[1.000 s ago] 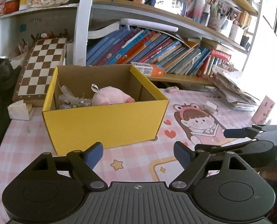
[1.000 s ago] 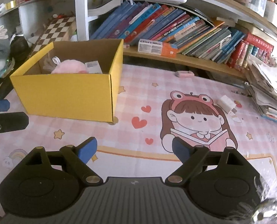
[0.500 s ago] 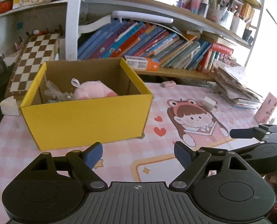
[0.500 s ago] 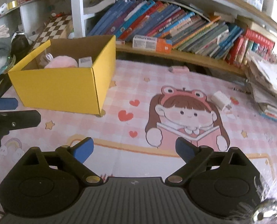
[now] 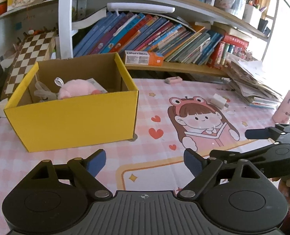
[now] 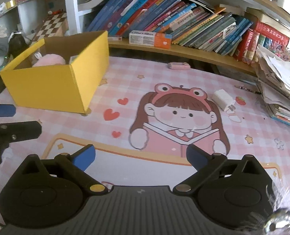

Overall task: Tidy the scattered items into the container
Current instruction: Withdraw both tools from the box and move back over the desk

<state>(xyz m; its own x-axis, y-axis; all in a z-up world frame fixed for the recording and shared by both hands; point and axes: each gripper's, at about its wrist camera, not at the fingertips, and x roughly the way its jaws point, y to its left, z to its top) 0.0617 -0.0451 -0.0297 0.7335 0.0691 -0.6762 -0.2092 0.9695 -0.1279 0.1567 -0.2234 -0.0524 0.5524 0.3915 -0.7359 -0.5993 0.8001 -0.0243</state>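
**Currently: both tongs empty, box at mat's far left**

Yellow box point(image 5: 76, 117) sits on the pink mat point(image 5: 145, 156), open top, pink plush point(image 5: 74, 91) inside. White charger point(image 6: 223, 99) lies loose right of the cartoon girl print, near the paper stack point(image 6: 277, 82); pink eraser point(image 6: 179, 66) sits by the shelf edge. Left gripper point(image 5: 145, 161) jaws apart, nothing between. Right gripper point(image 6: 141, 155) jaws have just been opening, wide, empty. Mid-mat bare.

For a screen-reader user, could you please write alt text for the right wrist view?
An open, empty right gripper hovers over a pink cartoon desk mat. A white charger lies ahead at right, a yellow box holding a pink plush at left.
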